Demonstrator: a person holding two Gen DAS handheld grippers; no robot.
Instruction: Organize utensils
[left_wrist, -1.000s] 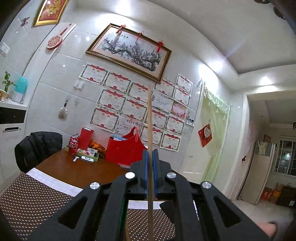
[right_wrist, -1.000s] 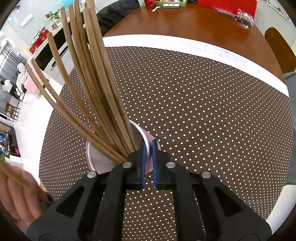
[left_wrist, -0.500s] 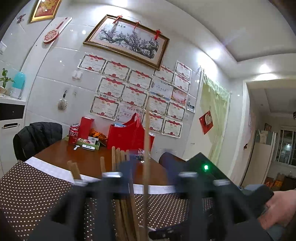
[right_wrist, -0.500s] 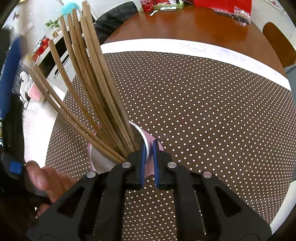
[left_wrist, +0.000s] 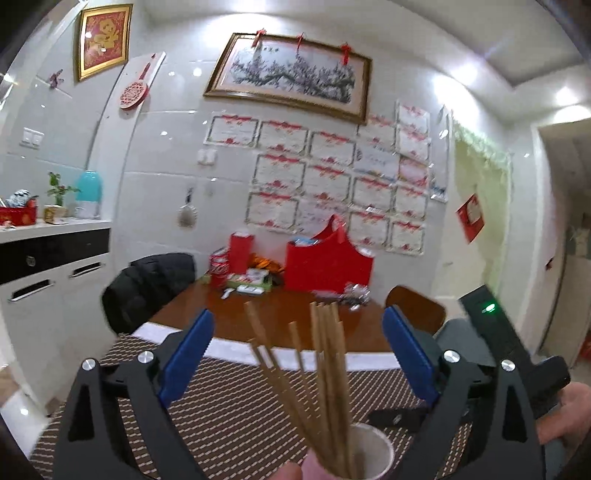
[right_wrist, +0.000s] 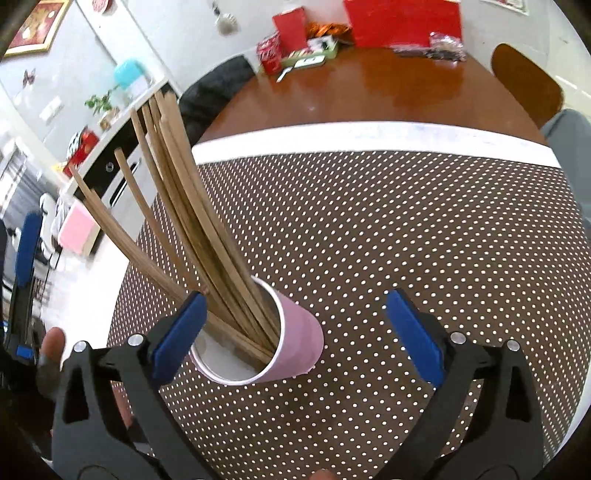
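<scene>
Both my tools just sprang wide, nothing pinched: right tool (right_wrist: 295, 334) straddles the pink paper cup (right_wrist: 295, 343) at lower centre, long wooden chopsticks (right_wrist: 173, 206) fanning toward the upper left, left tool (left_wrist: 295, 354) level behind them.

A pink paper cup (right_wrist: 295, 339) with a white interior is standing upright on the brown, white-dotted tablecloth (right_wrist: 406, 240), near its left front portion. A bundle of long, plain wooden chopsticks (right_wrist: 184, 206) is resting inside it, lower ends gathering at the cup's bottom, upper ends fanning out and leaning toward the left and away. Two or three sticks are splaying wider than the main cluster. In the left wrist view the same cup (left_wrist: 373, 450) is showing its white rim, with the chopsticks (left_wrist: 325, 373) rising out of it, slightly blurred
</scene>
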